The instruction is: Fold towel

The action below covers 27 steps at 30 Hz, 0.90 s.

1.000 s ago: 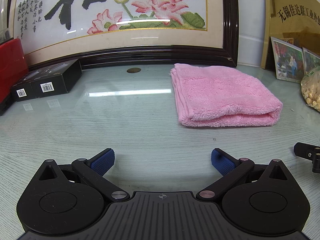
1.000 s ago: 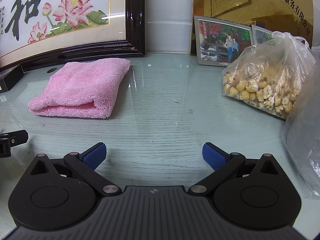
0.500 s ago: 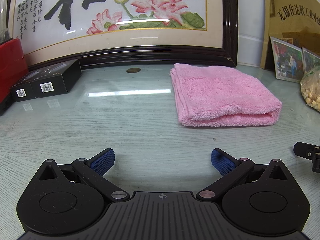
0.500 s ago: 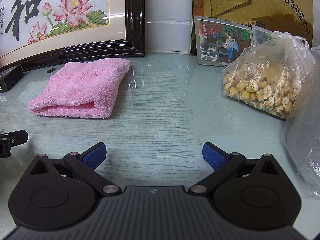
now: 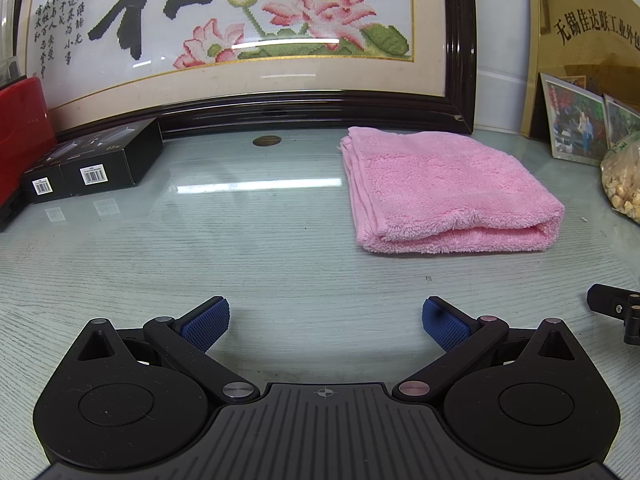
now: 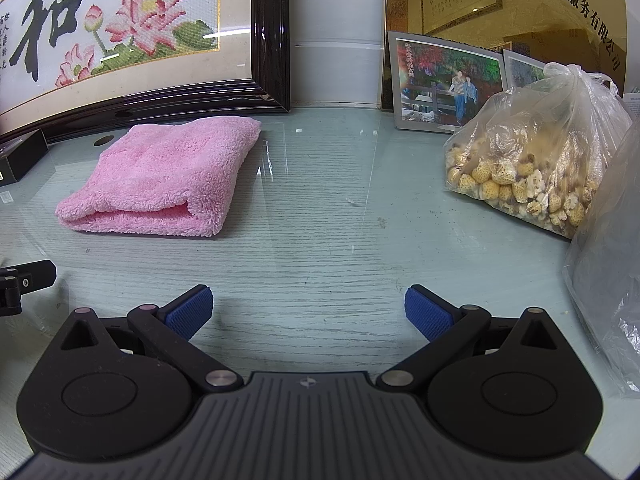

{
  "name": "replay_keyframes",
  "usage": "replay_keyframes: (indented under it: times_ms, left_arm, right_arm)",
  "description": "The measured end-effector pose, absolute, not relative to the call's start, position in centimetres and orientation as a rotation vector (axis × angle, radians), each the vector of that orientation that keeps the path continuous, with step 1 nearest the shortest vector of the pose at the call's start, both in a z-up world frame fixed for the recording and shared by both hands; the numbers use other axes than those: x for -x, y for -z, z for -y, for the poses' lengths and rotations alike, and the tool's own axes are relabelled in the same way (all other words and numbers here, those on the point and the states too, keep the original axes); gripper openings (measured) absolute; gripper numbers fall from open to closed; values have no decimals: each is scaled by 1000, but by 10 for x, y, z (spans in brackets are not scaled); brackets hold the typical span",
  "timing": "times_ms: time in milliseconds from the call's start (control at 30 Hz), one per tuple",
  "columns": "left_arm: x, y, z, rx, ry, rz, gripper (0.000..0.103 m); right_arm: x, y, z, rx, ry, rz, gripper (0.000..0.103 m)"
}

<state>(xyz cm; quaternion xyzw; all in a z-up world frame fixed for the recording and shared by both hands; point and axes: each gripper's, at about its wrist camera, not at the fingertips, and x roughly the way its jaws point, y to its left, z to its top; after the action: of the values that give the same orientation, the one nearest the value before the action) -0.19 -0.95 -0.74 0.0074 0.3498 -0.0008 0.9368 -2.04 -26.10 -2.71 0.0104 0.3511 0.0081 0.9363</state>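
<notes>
Both claws sit low over the glass-topped table, each with its blue pads spread wide and nothing between them: the left gripper and the right gripper. Beyond them the pink towel lies folded flat, near the framed embroidery. A bag of snacks sits far right.

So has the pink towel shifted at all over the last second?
No. In the left wrist view the pink towel keeps the same spot below the corner of the dark picture frame, folded, with both claws open and clear of it.
</notes>
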Motion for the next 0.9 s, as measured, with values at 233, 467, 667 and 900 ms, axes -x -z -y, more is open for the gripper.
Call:
replay_keyframes:
  times_ms: [233, 467, 667, 900]
  left_arm:
    - [3, 8, 5, -22, 24, -714, 103]
    - [-4, 5, -16, -81, -95, -687, 103]
    - [-14, 3, -74, -20, -187, -702, 103]
    - [-19, 1, -153, 122, -296, -722, 103]
  right_arm:
    - [20, 27, 261, -21, -16, -717, 103]
    - [20, 27, 261, -21, -16, -717, 103]
    - [20, 27, 261, -21, -16, -717, 103]
    - [20, 27, 260, -21, -16, -717, 103]
